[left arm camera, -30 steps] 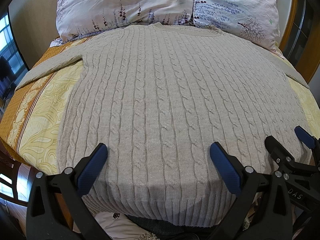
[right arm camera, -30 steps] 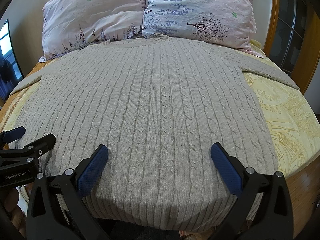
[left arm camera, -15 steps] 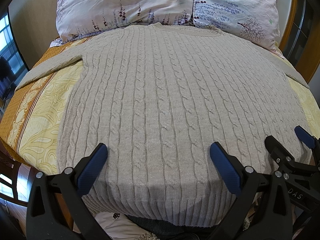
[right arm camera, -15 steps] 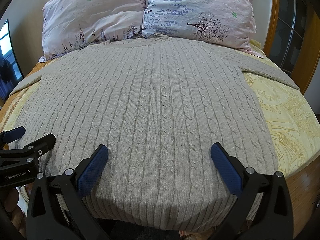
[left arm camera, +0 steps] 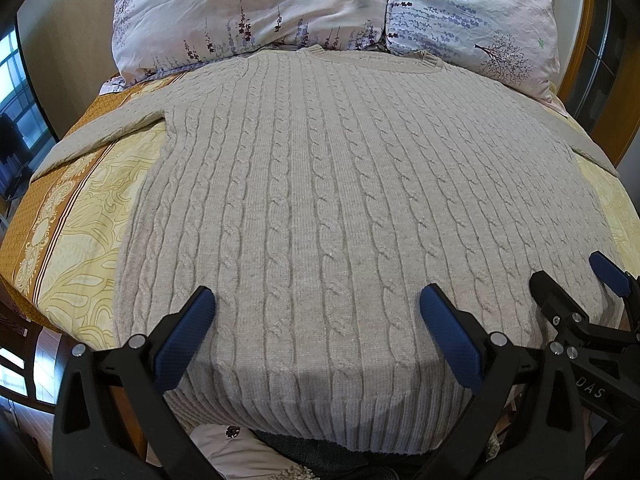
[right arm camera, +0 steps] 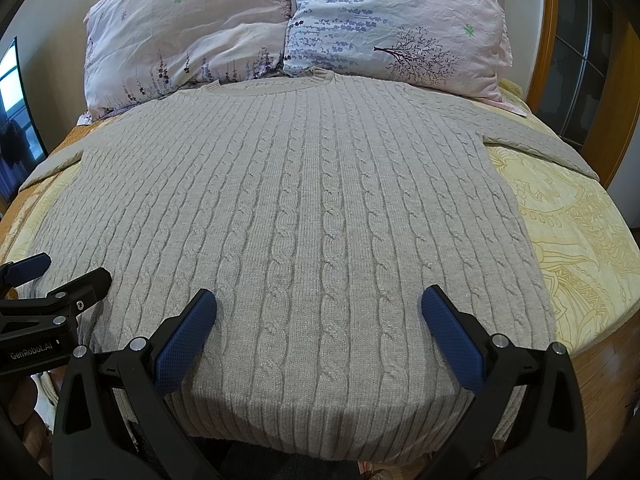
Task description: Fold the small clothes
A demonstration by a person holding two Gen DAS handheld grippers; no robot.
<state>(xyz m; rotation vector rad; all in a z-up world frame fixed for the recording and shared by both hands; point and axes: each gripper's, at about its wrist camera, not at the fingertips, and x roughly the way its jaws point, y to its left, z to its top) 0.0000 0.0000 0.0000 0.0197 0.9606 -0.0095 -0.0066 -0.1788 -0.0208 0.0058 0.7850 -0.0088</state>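
1. Nothing has shifted in the last second: the sweater (left arm camera: 344, 216) lies flat on the bed (left arm camera: 76, 240), just ahead of both tongs.
2. Left tongs (left arm camera: 316, 312) and right tongs (right arm camera: 318, 312) hover spread and empty over the hem; folding hasn't begun.

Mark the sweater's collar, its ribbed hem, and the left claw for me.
sweater's collar (right arm camera: 320, 77), right wrist view, on the ribbed neckband below the pillows.
ribbed hem (left arm camera: 320, 408), left wrist view, on the near ribbed band.
left claw (left arm camera: 316, 312), left wrist view, midway between its blue tips, open over the sweater.
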